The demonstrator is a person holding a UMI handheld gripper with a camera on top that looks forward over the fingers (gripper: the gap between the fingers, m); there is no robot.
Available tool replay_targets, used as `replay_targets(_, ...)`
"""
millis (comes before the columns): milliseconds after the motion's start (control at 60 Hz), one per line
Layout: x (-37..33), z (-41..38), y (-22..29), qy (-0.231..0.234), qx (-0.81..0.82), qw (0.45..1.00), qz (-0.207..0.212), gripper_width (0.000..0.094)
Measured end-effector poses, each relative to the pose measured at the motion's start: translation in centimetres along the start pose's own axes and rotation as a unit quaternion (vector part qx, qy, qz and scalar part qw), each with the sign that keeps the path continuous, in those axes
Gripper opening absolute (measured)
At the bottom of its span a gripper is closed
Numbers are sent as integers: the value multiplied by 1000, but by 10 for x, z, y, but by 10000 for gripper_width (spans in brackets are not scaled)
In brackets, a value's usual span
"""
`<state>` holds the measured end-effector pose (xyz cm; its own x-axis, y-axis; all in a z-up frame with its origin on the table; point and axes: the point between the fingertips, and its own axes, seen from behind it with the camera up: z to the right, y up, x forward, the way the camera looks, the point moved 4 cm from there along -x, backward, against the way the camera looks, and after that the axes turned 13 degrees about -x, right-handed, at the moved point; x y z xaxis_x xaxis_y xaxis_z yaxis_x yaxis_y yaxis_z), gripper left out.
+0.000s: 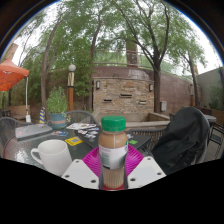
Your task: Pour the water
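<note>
A clear bottle (113, 152) with a green cap, a white label and brownish liquid stands upright between my fingers. Both pink pads (91, 160) press against its sides, so my gripper (113, 165) is shut on the bottle. A white mug (50, 155) sits on the table just left of the left finger, its handle turned toward the bottle. The bottle's base is hidden behind the gripper body.
A table (75, 135) holds cards and small items beyond the mug. A blue cup (57, 120) stands further back on the left. A dark chair with a jacket (182, 135) is at the right. A stone fireplace (125, 92) and trees lie beyond.
</note>
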<state>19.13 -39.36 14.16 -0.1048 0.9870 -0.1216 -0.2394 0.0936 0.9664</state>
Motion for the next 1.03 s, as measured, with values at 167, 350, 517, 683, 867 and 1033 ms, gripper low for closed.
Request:
replay_targets(167, -7, 2, 7, -14, 4, 1000, -1, 314)
replay_targets(350, -37, -10, 8, 2, 21, 1000, -19, 600)
replay_targets(517, -81, -15, 12, -2, 9, 999, -51, 820)
replay_targets(683, -149, -31, 27, 8, -11, 998, -61, 835)
replay_targets(867, -248, -54, 53, 17, 3, 998, -57, 838)
replay_targets(1033, -324, -69, 66, 11, 16, 998, -57, 835)
